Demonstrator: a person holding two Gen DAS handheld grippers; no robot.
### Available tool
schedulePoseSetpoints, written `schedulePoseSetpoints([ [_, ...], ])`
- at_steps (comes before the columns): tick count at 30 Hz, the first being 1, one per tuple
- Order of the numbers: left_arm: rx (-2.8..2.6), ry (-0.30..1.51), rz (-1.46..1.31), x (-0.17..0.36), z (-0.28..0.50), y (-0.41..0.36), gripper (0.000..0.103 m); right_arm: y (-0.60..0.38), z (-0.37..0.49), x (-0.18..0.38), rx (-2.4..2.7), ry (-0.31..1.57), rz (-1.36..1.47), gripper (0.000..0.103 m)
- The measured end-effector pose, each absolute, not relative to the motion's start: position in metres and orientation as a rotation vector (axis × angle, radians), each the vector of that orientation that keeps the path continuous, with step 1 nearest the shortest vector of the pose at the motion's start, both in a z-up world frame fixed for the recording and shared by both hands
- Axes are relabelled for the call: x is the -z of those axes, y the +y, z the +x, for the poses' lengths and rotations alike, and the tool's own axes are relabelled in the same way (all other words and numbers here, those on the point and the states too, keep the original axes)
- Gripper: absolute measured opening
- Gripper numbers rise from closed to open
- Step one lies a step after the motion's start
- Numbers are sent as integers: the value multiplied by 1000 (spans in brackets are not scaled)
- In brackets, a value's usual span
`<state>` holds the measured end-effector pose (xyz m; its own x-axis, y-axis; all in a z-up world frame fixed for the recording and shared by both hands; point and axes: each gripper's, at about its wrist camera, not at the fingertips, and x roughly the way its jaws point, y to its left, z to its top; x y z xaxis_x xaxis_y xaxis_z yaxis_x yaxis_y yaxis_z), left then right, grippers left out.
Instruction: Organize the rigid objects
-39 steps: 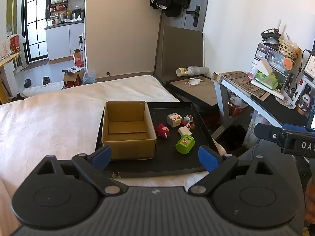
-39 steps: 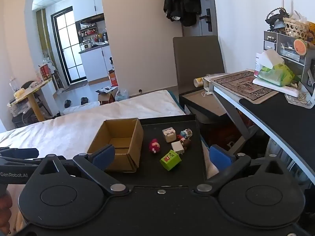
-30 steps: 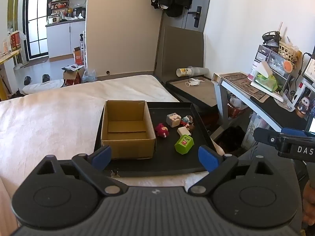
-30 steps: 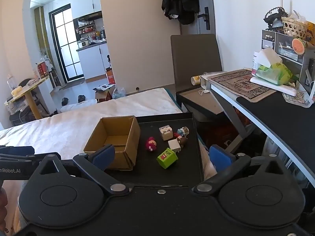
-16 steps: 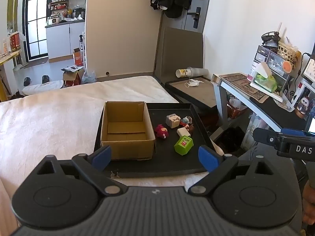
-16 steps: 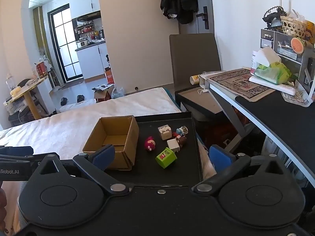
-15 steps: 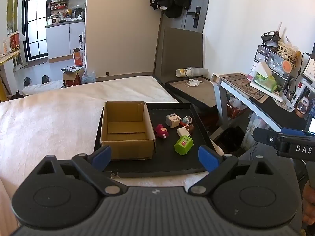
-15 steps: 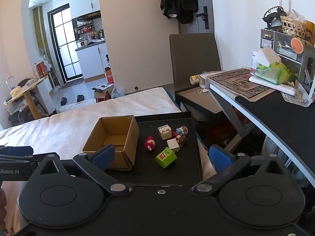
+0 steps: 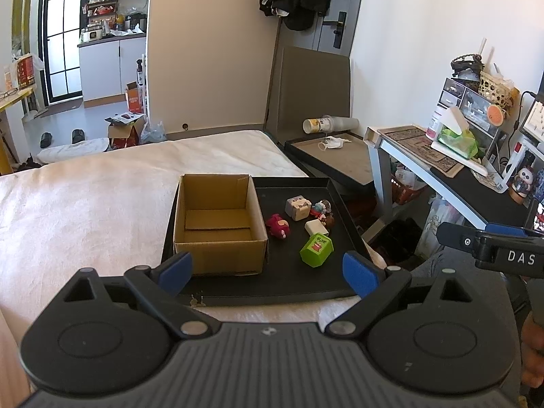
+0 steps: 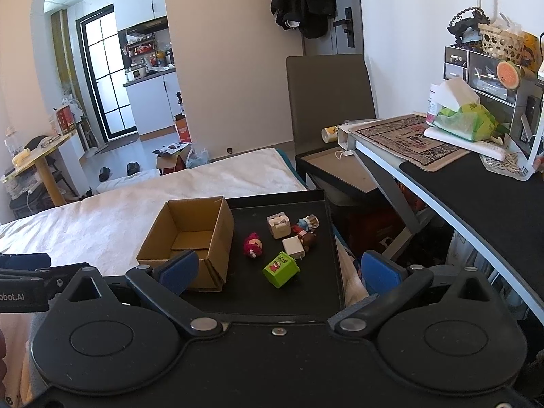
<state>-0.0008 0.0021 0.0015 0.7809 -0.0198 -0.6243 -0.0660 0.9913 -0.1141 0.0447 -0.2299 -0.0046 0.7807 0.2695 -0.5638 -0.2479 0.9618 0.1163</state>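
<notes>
Bedsheet (left view): tray, right claw.

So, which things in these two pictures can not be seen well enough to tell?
- Cardboard box, right wrist view: the near corner is covered by the blue pad of the right tongs.
- Small figures behind the white cube, left wrist view: too small to tell what they are.
- Green block: its label is too small to read.
- Black tray: its near edge is partly hidden by the left tongs.

Green block, red figure, brown box, black tray.
</notes>
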Motion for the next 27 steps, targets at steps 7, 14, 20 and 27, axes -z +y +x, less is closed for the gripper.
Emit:
schedulePoseSetpoints([
  [7,-24,676,-140,-1,-1,3,95,-231,45,4,-276,618,37,103],
  [14,-23,674,-140,-1,-1,4,95,-232,46,4,-275,620,38,103],
  [20,-27,674,-139,-1,-2,5,95,-233,46,5,-274,621,37,103],
  [27,-23,671,-142,-1,-3,6,95,-232,47,6,-271,625,33,103],
])
